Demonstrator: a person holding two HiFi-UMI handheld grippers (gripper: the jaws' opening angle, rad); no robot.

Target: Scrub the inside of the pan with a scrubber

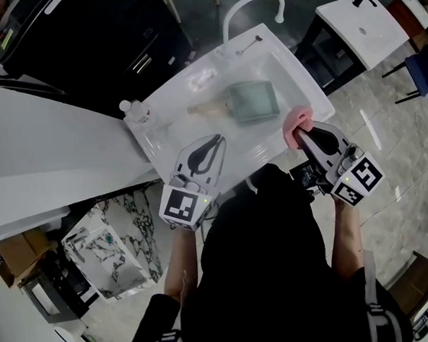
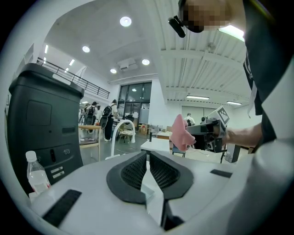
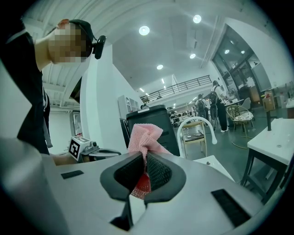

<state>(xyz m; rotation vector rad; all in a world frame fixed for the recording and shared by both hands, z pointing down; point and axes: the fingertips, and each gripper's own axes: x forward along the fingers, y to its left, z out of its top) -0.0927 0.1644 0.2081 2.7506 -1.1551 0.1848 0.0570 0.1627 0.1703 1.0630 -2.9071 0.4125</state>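
In the head view a square grey-green pan (image 1: 253,101) with a wooden handle lies in the white sink (image 1: 302,82). My left gripper (image 1: 217,138) hovers over the sink's near left part, short of the pan's handle, jaws shut with nothing between them. The left gripper view shows those black pads (image 2: 138,172) pressed together. My right gripper (image 1: 300,133) sits at the sink's near right rim, shut on a pink mesh scrubber (image 1: 297,118). The scrubber (image 3: 144,136) bunches up out of the closed right jaws. The pan is hidden in both gripper views.
A curved white faucet (image 1: 251,9) rises at the sink's far side. A clear plastic bottle (image 1: 133,110) stands at the sink's left corner, and a clear crumpled item (image 1: 202,77) lies inside. A white counter (image 1: 46,148) runs left; a black appliance (image 1: 90,37) stands behind it.
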